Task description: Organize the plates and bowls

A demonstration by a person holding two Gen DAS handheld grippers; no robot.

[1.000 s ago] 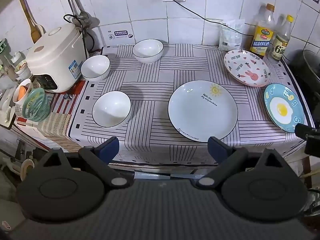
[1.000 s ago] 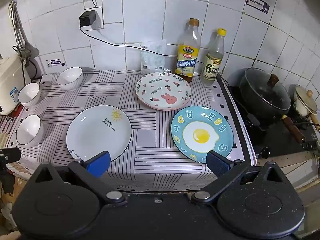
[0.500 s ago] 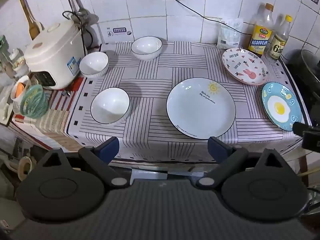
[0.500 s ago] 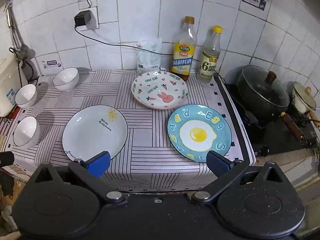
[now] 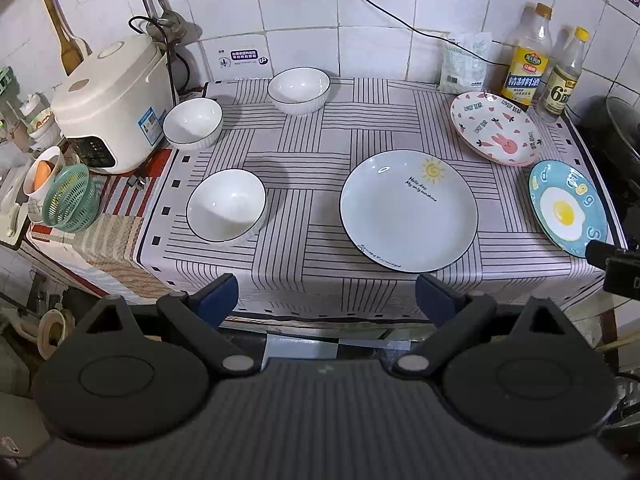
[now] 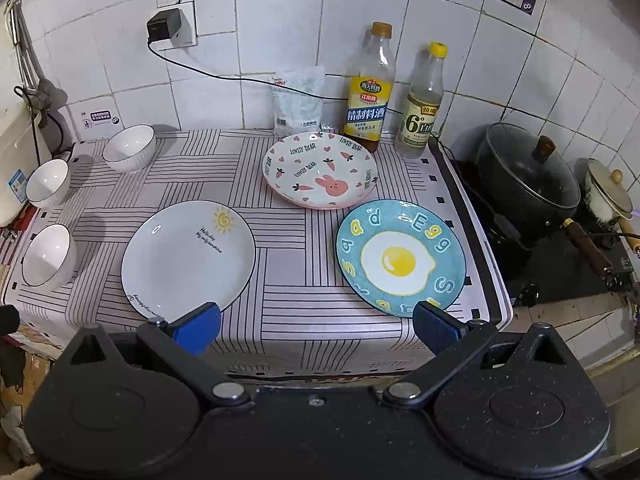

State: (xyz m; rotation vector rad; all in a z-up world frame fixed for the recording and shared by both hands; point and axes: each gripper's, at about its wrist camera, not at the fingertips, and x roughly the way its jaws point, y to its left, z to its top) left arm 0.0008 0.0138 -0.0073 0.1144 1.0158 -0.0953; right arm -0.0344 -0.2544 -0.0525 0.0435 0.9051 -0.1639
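Note:
Three white bowls stand apart on the striped cloth: a near one (image 5: 226, 205), one by the rice cooker (image 5: 193, 123) and a far one (image 5: 299, 90). A white sun plate (image 5: 408, 210) (image 6: 188, 258) lies in the middle. At the back right is a pink rabbit plate (image 5: 496, 128) (image 6: 320, 169), with a blue egg plate (image 5: 566, 208) (image 6: 400, 257) in front of it. My left gripper (image 5: 326, 294) hangs open before the counter's front edge. My right gripper (image 6: 316, 324) is open too, in front of the gap between the sun plate and the egg plate, holding nothing.
A rice cooker (image 5: 108, 104) and a green basket (image 5: 72, 198) sit at the left. Two bottles (image 6: 368, 88) and a bag (image 6: 298, 100) line the tiled wall. A black pot (image 6: 524, 178) stands on the stove (image 6: 560, 264) to the right.
Both cameras have drifted slightly; the counter shifted a little in both views. Both grippers stay open and the dishes have not moved.

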